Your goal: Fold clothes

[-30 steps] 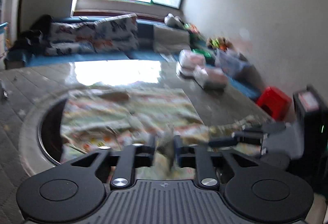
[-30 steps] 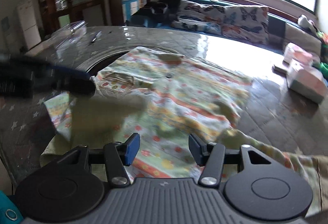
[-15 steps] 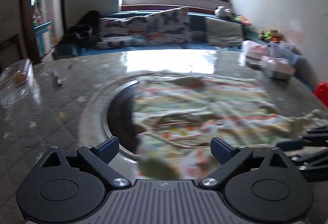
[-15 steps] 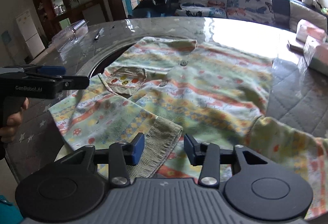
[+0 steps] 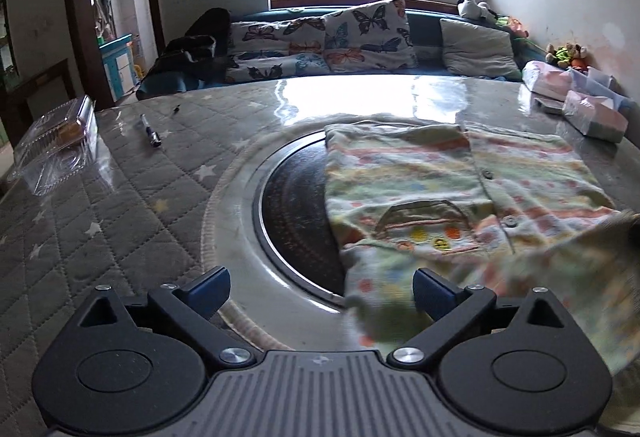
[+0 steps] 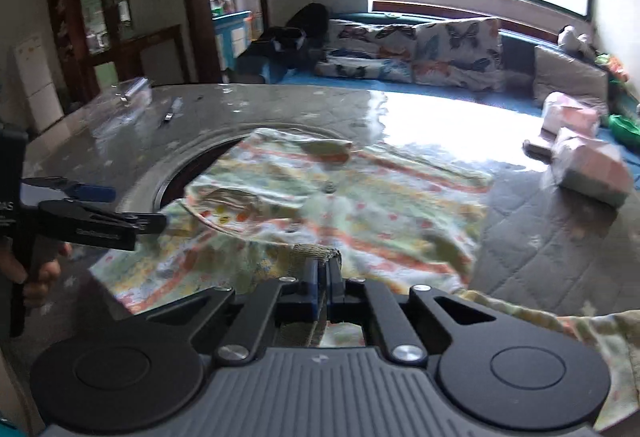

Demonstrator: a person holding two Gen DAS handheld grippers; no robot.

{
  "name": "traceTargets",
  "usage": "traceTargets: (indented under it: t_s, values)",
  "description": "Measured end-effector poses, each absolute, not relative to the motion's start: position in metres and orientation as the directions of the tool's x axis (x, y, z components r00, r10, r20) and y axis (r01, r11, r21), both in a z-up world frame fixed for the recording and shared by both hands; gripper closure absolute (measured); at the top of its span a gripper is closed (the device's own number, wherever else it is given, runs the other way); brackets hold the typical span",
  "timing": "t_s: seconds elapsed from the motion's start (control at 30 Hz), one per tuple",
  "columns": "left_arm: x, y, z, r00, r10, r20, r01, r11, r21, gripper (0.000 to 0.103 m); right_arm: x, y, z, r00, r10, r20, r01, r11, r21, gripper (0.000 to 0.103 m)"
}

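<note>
Right wrist view: right gripper (image 6: pixel 323 273) fingers pinch the ribbed cuff (image 6: pixel 316 251) of the pastel striped button shirt (image 6: pixel 360 197) spread mid-tabletop (image 6: pixel 560 237); left gripper (image 5: pixel 320 287) fingers spread wide, empty.

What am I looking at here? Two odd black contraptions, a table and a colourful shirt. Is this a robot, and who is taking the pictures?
No robot: a person holds a two-finger gripper in each hand, each carrying a wide-angle camera that looks along its fingers. One picture is the left gripper, jaws wide open, holding nothing. The other is the right gripper, shut on the ribbed cuff of the patterned shirt, which lies on the quilted table, partly over a round dark inset. A pen lies nearby.
</note>
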State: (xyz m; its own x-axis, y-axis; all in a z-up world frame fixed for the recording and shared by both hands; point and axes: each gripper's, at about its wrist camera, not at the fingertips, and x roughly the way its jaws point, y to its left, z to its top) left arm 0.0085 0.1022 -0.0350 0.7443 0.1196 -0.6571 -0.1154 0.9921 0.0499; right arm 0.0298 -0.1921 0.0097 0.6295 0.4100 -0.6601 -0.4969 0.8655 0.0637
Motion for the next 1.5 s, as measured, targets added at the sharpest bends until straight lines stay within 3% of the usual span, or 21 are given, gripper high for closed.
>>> traceTargets:
  t_s: [0.23,0.37,0.7,0.83,0.97,1.13,1.5]
  values:
    - [0.011,0.108,-0.042,0.729,0.151,-0.667,-0.137,0.988,0.073,0.003,0.037,-0.192,-0.012,0.597,0.381,-0.706,-0.487,0.871,0.058,0.095]
    - [0.01,0.107,-0.039,0.732,0.152,-0.664,-0.134,0.988,0.078,0.003,0.029,-0.191,-0.005,0.565,0.44,-0.698,-0.543,0.835,0.087,0.081]
    - [0.007,0.104,-0.032,0.737,0.164,-0.656,-0.138,0.986,0.092,0.002,0.012,-0.192,-0.018,0.539,0.437,-0.72,-0.571,0.818,0.069,0.079]
    - [0.006,0.101,-0.027,0.743,0.157,-0.651,-0.133,0.987,0.087,0.001,0.009,-0.2,-0.023,0.533,0.432,-0.728,-0.558,0.826,0.081,0.067]
    - [0.004,0.096,-0.025,0.743,0.144,-0.653,-0.12,0.989,0.082,0.0,0.005,-0.22,-0.016,0.569,0.424,-0.705,-0.516,0.851,0.095,0.062]
    - [0.005,0.091,-0.022,0.747,0.131,-0.651,-0.11,0.991,0.073,0.0,0.008,-0.264,-0.004,0.647,0.343,-0.681,-0.402,0.912,0.077,0.059]
    - [0.008,0.084,-0.024,0.729,0.125,-0.673,-0.101,0.992,0.075,0.0,0.031,-0.374,-0.016,0.736,0.026,-0.676,-0.05,0.999,-0.016,0.05]
